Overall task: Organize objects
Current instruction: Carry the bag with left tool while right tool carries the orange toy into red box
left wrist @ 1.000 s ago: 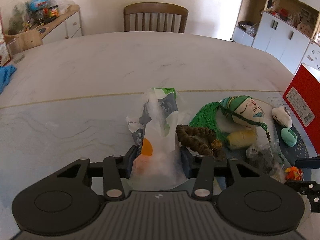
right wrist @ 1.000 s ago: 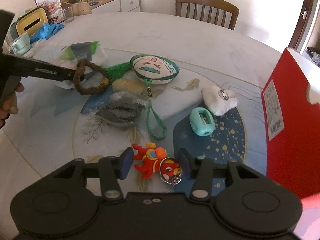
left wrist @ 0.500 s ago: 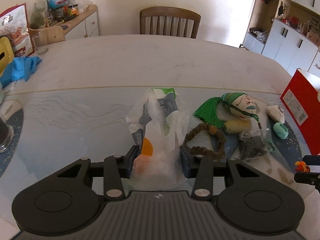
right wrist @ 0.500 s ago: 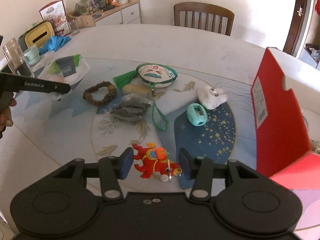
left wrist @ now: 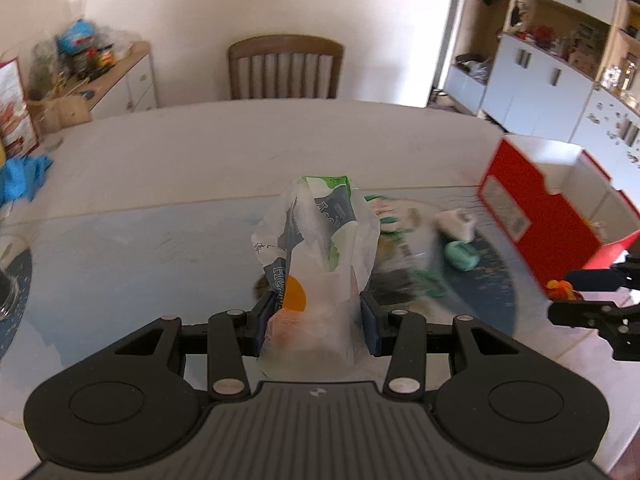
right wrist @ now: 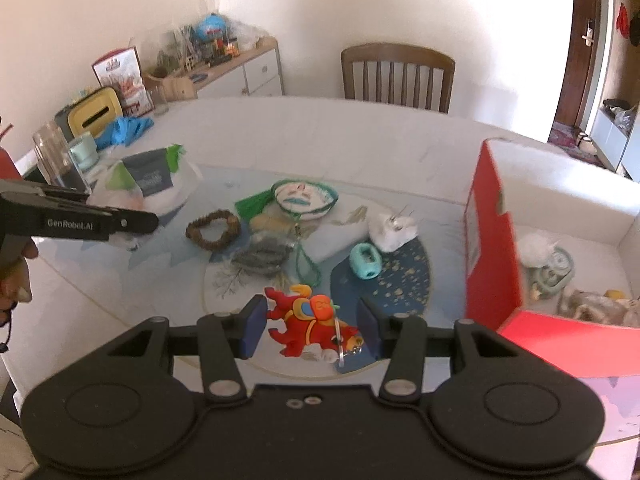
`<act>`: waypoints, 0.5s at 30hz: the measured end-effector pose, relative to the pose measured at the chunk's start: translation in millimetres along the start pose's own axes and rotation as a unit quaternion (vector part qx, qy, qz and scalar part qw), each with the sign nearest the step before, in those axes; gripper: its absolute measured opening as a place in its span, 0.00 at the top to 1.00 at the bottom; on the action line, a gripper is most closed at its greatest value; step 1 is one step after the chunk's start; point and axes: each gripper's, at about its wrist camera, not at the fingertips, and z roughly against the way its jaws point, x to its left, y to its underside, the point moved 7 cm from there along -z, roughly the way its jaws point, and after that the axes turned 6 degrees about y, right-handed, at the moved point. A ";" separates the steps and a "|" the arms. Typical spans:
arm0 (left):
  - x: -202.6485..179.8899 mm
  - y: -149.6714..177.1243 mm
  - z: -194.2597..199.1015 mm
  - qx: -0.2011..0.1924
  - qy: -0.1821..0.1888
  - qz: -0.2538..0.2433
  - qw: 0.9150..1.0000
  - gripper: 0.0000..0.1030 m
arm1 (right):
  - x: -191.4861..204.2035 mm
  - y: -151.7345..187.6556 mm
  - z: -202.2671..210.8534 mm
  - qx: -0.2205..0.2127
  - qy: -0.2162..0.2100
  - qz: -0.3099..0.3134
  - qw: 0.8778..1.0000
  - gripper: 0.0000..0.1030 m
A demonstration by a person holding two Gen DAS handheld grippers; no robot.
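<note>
Slippage is the main risk at the bottom of both frames, where each gripper carries a load clear of the table. In the right wrist view, the right gripper [right wrist: 310, 330] has its jaws partly closed on a red and orange cartoon keychain figure with a metal ring [right wrist: 312, 328]; the figure hangs between the blue pads, the right pad pressing its head and ring, the left pad seeming to catch only a thin limb. A hold that slight could let the toy swing or drop at any jolt.

In the left wrist view, the left gripper [left wrist: 316, 320] pinches the lower part of a crinkled white plastic bag with green, grey and orange print [left wrist: 320, 252]. The jaws stand part open around its bulk. The film is soft and slick, so the bag may slide out or sag, and its tall top blocks sight of what lies behind.

Mid-frame on the patterned table mat [right wrist: 400, 280] lie a brown bead bracelet [right wrist: 213, 229], a teal pencil sharpener [right wrist: 365, 261] and a small white pouch [right wrist: 392, 227], all loose; a low pass could sweep them.

At the right edge stands the open red cardboard box with white inside [right wrist: 494, 240], already holding a few items. Its tall near wall is the next hazard: a carried load kept too low could snag it or tip it.
</note>
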 end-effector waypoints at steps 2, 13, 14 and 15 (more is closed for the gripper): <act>-14.1 -5.0 4.2 -0.004 0.008 -0.005 1.000 0.58 | -7.7 -3.1 8.5 -0.007 0.002 -0.001 1.000 0.54; -101.4 -31.8 8.0 -0.018 0.046 -0.049 0.998 0.58 | -60.9 -15.4 42.2 -0.037 0.019 0.001 0.999 0.54; -109.2 -34.2 6.9 -0.019 0.049 -0.053 0.997 0.58 | -68.1 -15.4 44.7 -0.039 0.021 0.000 0.999 0.54; -118.1 -37.2 5.3 -0.021 0.052 -0.058 0.997 0.58 | -74.7 -16.0 46.6 -0.041 0.024 0.000 0.999 0.54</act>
